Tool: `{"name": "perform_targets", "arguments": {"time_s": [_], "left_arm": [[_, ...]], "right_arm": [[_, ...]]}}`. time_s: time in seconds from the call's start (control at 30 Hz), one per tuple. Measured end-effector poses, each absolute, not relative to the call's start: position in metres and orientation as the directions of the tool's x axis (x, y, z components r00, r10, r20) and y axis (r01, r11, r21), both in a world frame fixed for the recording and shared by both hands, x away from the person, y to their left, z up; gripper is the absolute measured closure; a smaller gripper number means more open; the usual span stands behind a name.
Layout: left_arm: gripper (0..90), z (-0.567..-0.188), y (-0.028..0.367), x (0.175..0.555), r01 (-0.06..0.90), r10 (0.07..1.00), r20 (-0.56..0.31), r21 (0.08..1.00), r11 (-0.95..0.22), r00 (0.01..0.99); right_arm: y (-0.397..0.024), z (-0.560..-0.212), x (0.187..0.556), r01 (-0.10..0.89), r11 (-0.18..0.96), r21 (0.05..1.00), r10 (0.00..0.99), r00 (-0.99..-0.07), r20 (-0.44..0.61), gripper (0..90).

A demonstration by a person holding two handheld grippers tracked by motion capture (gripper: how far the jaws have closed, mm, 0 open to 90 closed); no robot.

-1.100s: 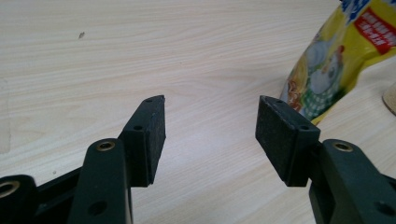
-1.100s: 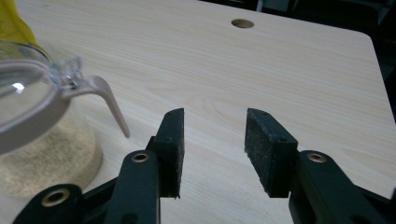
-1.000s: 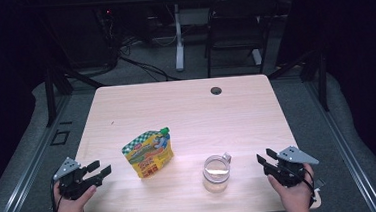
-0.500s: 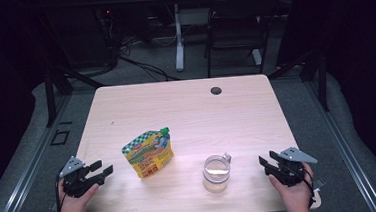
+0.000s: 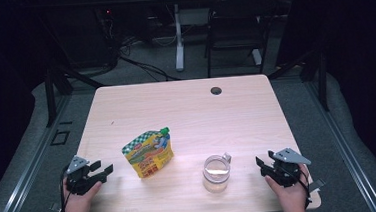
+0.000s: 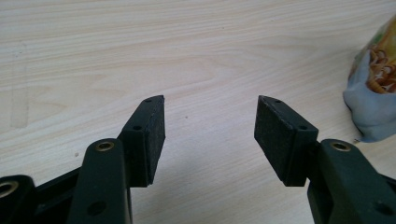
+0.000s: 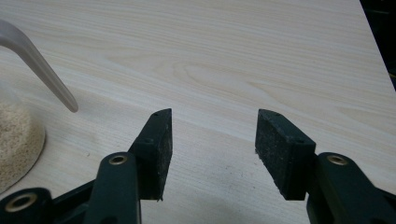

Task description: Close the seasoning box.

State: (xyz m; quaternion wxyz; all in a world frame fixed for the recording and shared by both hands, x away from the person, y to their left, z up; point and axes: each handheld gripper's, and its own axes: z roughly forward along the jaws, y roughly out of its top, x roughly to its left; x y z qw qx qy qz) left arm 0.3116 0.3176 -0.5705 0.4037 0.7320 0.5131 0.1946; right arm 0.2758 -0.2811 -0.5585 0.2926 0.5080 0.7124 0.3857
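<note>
A colourful spouted pouch (image 5: 148, 153) with a green cap lies on the wooden table (image 5: 186, 111), left of centre. In the left gripper view its edge (image 6: 373, 93) shows at the far right. A clear handled cup (image 5: 216, 172) holding a beige grainy filling stands right of centre, and it (image 7: 14, 140) also shows at the left of the right gripper view. My left gripper (image 5: 102, 168) (image 6: 210, 121) rests open at the front left, a short way left of the pouch. My right gripper (image 5: 263, 162) (image 7: 212, 133) has just been opening its jaws. It now stands wide open, with nothing between the jaws, right of the cup.
A small dark round grommet (image 5: 216, 90) sits near the table's far edge. Beyond the table stand a chair (image 5: 236, 37) and a white desk leg (image 5: 178, 36) on a dark floor with cables. Bare wood lies between and behind the pouch and the cup.
The left gripper has edged slightly right toward the pouch. The right hand, the pouch and the cup have kept their places.
</note>
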Motion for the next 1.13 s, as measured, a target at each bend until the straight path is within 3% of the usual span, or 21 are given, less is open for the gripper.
{"name": "perform_targets", "arguments": {"time_s": [0.33, 0.47, 0.67, 1.13], "left_arm": [[43.6, -0.570, 0.320, 0.313, 0.594, 0.918, -0.128, 0.793, -0.134, 0.377], [43.5, -0.570, 0.322, 0.313, 0.620, 0.940, -0.099, 0.773, -0.133, 0.325], [43.1, -0.571, 0.328, 0.313, 0.621, 0.948, -0.132, 0.779, -0.081, 0.288], [42.3, -0.567, 0.330, 0.314, 0.602, 0.941, -0.137, 0.794, -0.083, 0.311]], "right_arm": [[-0.271, -0.559, 0.278, 0.474, 0.243, 0.846, 0.935, -0.346, -0.075, 44.3], [-0.269, -0.561, 0.278, 0.472, 0.263, 0.841, 0.933, -0.348, -0.096, 44.3], [-0.272, -0.562, 0.278, 0.488, 0.246, 0.838, 0.938, -0.338, -0.078, 44.0], [-0.277, -0.566, 0.276, 0.514, 0.210, 0.831, 0.953, -0.299, -0.056, 39.8]]}}
